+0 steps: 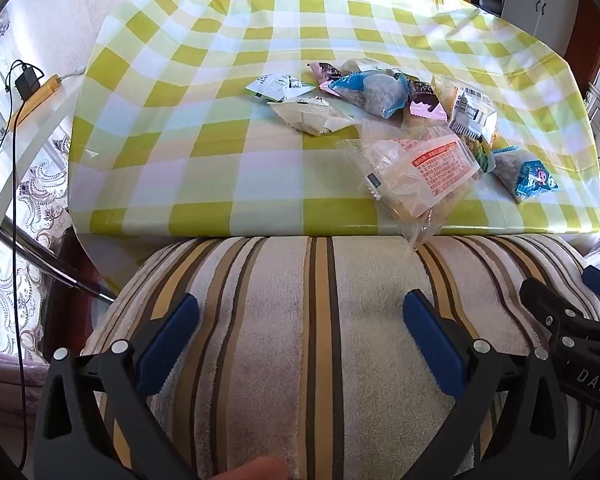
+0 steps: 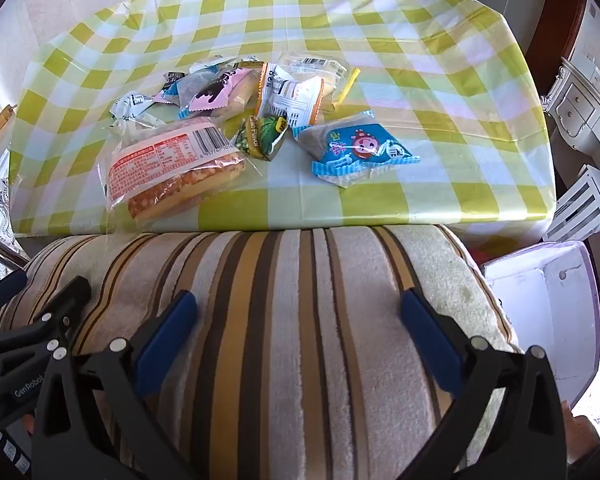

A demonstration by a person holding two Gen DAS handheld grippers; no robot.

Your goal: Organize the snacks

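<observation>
Nearest to me was the striped cushion (image 1: 300,340), its brown, yellow and cream bands running away toward the table. My left claw (image 1: 300,320) hung over it with its blue-padded fingers (image 1: 168,336) spread wide and nothing between them. My right claw (image 2: 298,318) was beside it over the same cushion, its fingers (image 2: 430,344) equally far apart and holding nothing; its black frame showed at the right edge of the left wrist view.

Beyond the cushion stood the table under a green-and-white checked cloth (image 1: 220,120). The snacks lay in a loose heap on it, toward the near edge. Closest was a bread in a clear bag with an orange label (image 2: 172,168), its wrapper tail overhanging the table edge onto the cushion. Just beside it lay a small green packet (image 2: 264,138) and a blue-edged packet with a cartoon face (image 2: 360,150). Behind these were a white-and-orange packet (image 2: 294,98), a pink chocolate packet (image 2: 216,88) and several small white sachets (image 1: 280,86), many touching or overlapping.

To the right of the cushion sat a white box (image 2: 548,304).
</observation>
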